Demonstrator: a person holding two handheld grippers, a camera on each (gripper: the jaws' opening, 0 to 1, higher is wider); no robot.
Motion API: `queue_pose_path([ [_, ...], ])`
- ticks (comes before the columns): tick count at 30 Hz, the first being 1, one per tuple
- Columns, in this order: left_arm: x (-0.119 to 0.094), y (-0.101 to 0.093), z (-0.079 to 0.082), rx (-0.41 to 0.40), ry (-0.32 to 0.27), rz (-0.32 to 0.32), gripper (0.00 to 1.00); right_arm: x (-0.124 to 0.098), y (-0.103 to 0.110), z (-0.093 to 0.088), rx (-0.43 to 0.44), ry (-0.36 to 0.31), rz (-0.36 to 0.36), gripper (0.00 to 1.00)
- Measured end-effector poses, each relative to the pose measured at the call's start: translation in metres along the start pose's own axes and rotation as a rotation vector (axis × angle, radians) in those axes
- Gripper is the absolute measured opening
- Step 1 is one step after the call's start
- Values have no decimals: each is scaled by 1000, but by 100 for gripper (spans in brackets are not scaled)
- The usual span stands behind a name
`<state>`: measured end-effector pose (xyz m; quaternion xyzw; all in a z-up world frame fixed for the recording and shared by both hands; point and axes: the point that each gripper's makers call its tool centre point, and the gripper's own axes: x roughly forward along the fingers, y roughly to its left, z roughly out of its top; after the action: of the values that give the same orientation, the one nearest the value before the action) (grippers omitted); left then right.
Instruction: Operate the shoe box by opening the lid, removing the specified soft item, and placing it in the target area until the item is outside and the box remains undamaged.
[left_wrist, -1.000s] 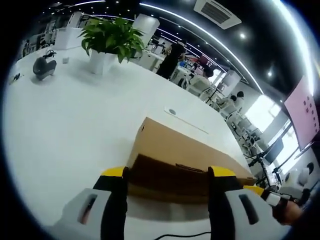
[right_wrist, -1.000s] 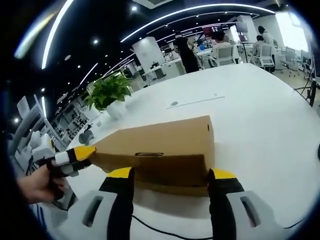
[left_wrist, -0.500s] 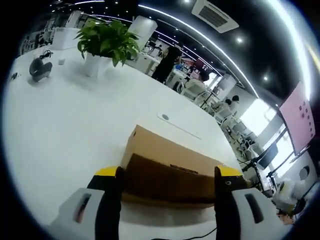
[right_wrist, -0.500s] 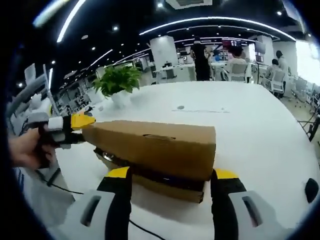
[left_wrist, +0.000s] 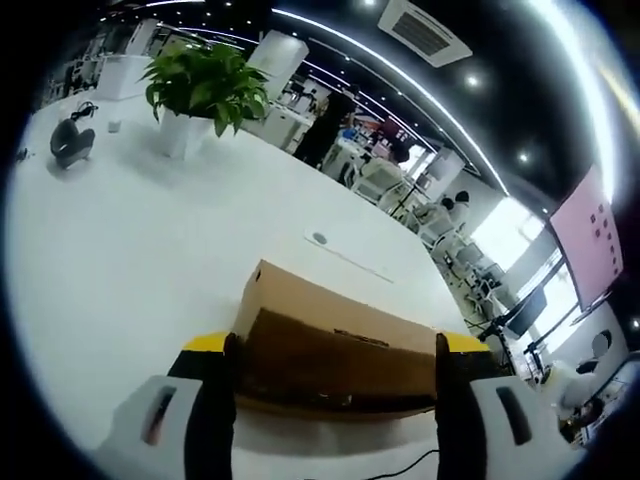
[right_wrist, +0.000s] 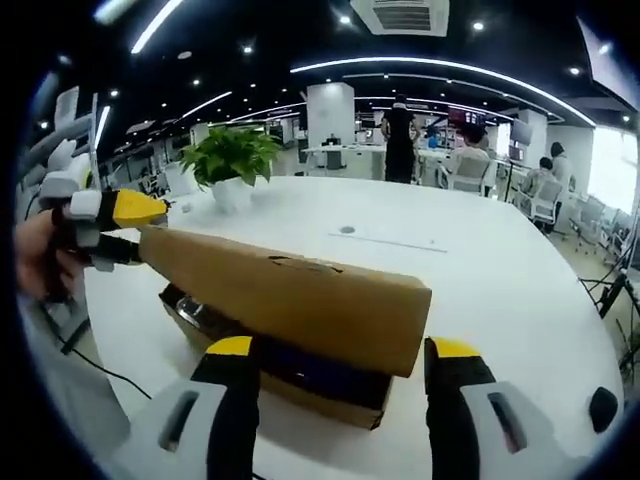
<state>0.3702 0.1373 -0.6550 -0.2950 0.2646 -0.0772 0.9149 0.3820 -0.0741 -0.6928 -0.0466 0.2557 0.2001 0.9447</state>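
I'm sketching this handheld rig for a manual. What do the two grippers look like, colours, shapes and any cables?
Each gripper, the left gripper and the right gripper, has two black jaws capped with yellow tips, rising from pale grey housings with dark oval slots. In the right gripper view the left gripper's yellow tip sits on a white and black body gripped by a hand. A thin black cable trails over the white table.

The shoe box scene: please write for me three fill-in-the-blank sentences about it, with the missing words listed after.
1. The lid of the shoe box is made of brown ____.
2. The lid is ____ above the base, leaving a gap.
3. A green ____ in a white pot stands farther back on the white table.

Missing words: cardboard; lifted; plant
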Motion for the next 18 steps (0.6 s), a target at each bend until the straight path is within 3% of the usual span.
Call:
queue_pose_path([
  [4,-5,0,-4,39,8,-25,81,4,1,0,-4,5,6,67],
  [6,-9,-4,-2,47,-5,-54,82,5,2,2,-8,-4,9,67],
  [8,-14,-10,1,106,-26,-100,84,7,2,2,-7,-2,10,68],
  [10,-18,-10,1,118,-28,-107,87,7,2,2,-13,0,10,68],
  [16,-31,3,-5,176,-39,-120,94,9,-4,0,-41,6,-13,69],
  [18,-35,7,-6,223,-64,-123,91,9,-11,-4,-60,23,-36,68],
])
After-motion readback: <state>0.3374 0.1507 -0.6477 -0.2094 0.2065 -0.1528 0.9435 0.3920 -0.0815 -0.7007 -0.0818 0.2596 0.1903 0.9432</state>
